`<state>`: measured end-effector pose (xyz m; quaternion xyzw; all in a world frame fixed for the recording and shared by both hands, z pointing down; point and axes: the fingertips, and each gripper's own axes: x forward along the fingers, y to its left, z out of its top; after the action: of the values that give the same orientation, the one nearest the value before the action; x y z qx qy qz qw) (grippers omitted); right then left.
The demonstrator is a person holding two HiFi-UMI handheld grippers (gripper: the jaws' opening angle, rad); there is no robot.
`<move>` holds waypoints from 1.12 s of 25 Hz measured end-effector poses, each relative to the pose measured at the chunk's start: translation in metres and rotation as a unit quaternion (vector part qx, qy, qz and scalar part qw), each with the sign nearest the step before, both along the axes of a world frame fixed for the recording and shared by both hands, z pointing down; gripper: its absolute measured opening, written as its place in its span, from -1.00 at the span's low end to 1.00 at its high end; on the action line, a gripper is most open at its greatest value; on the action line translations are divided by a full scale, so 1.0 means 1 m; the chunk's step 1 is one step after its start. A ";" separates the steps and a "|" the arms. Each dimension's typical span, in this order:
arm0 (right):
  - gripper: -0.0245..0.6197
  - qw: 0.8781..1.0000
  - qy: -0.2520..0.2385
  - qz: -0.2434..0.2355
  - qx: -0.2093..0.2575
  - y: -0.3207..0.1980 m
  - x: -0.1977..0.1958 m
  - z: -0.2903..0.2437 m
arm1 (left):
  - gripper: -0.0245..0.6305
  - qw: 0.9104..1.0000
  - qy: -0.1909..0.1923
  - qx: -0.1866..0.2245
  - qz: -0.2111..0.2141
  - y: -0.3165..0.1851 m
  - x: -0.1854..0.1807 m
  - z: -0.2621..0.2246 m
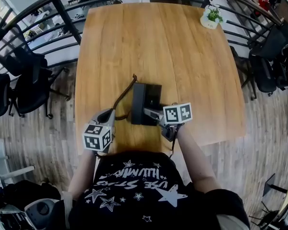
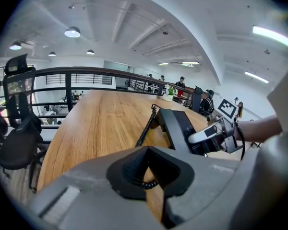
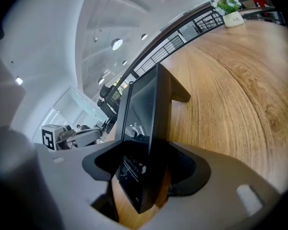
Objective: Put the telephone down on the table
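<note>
A black telephone rests on the wooden table near its front edge. In the right gripper view its thin edge stands upright between my jaws. My right gripper is open around the telephone's near end, with a gap on both sides of it. A dark coiled cord runs from the telephone's far left corner to my left gripper. That gripper is shut on the cord, whose coils show in the slot between the pads. The right gripper shows beside the telephone.
A small potted plant stands at the table's far right corner. A black railing curves round the far side. Office chairs stand left of the table and more at the right. The person's dark shirt fills the bottom.
</note>
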<state>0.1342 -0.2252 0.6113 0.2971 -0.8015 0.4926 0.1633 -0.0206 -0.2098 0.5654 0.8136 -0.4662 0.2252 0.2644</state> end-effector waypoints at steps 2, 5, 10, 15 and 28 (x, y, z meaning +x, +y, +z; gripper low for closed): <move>-0.01 1.000 0.004 0.006 -0.001 0.001 0.000 0.001 | -0.92 1.000 0.003 0.000 0.000 0.003 -0.002 0.001; -0.01 1.000 0.013 0.021 -0.001 0.003 0.003 0.002 | -0.92 1.000 0.005 -0.003 0.004 0.010 -0.004 0.006; -0.11 0.997 0.034 0.068 0.007 0.010 0.011 -0.003 | -0.92 1.000 0.007 -0.003 0.026 0.019 -0.011 0.005; -0.16 0.990 0.068 0.120 0.022 0.015 0.018 -0.006 | -0.92 0.999 0.010 0.003 0.042 0.026 -0.030 -0.002; -0.38 0.946 0.197 0.230 0.118 0.040 0.018 -0.043 | -0.92 0.997 0.029 0.007 0.069 0.052 -0.082 -0.008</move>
<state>0.1523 -0.1851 0.5686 0.5819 -0.7153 0.3503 0.1641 -0.1029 -0.1574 0.5577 0.8519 -0.4027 0.2160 0.2559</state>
